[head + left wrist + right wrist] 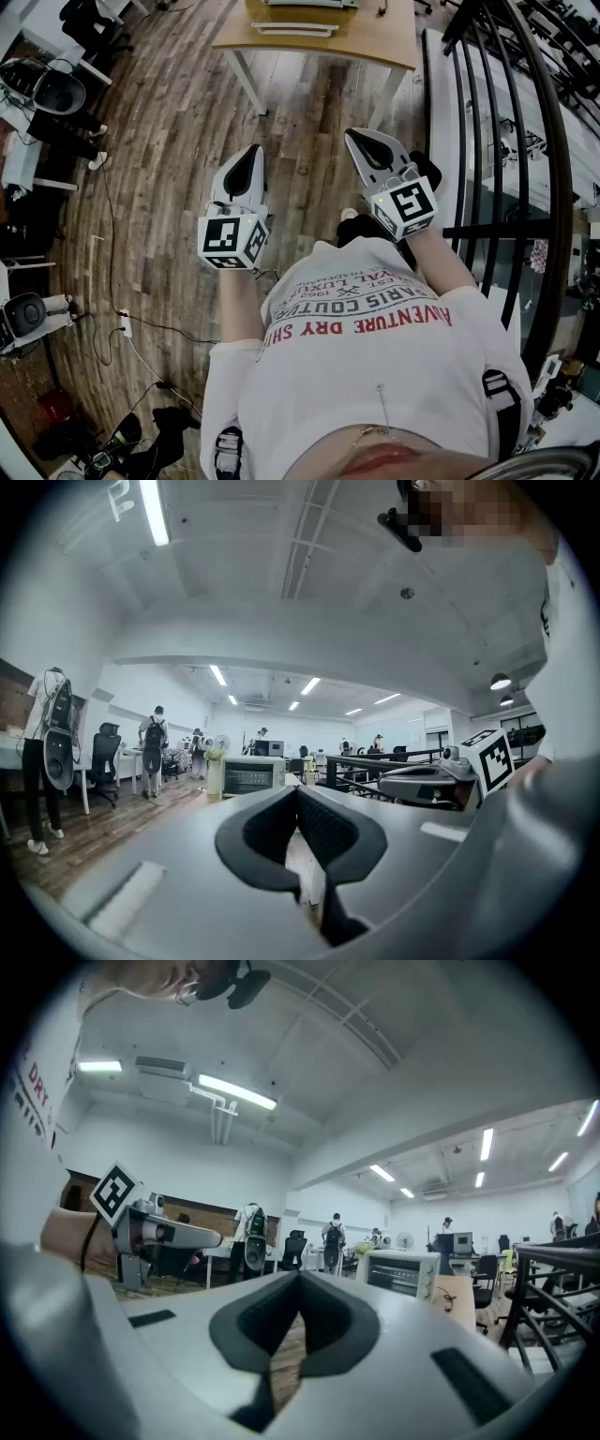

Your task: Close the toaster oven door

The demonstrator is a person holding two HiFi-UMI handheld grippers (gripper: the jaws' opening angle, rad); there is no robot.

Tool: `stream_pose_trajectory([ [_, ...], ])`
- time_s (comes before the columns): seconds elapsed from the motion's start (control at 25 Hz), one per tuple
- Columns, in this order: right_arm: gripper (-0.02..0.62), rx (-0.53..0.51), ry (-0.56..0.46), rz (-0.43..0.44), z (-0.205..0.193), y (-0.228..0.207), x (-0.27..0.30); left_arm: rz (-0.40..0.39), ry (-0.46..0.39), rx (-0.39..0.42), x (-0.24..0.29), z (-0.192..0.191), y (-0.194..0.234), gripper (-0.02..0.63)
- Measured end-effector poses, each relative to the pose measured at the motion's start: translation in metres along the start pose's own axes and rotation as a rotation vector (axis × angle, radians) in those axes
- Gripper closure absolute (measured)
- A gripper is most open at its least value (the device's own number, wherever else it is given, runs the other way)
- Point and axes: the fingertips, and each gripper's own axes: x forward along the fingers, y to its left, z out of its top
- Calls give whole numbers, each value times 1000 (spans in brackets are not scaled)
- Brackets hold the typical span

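both tools are held out level in front of the person's shirt [375,375], side by side and well apart. left tool [251,155] is closed, the pads meeting at the tips with nothing between them, same thing in its own view [298,795]. right tool [361,141] is closed too, tips together and empty [300,1281]. each one has its marker cube at the back end, near the wrist.

under them it's just wood floor [169,141] with a cable [117,253] trailing across it, and a black railing [487,141] runs along the person's right.

further ahead is a wooden worktop [375,42] on white legs. the toaster oven [300,4] sits on it, well away from both tools and mostly cut off by the top edge of the head view. it shows up small past the jaws in both gripper views [251,775] [401,1271]. the door [295,28] looks folded down towards the person, but it's small so i can't say for sure.

way back there are people [155,752] standing around desks.
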Motion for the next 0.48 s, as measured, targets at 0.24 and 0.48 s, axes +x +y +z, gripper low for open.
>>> stream_pose_trajectory([
  [0.24, 604, 7, 4, 6, -2, 15, 8, 6, 8, -16, -11, -9, 12, 594],
  [0.48, 604, 29, 29, 11, -12, 21, 17, 15, 20, -36, -15, -18, 23, 594],
])
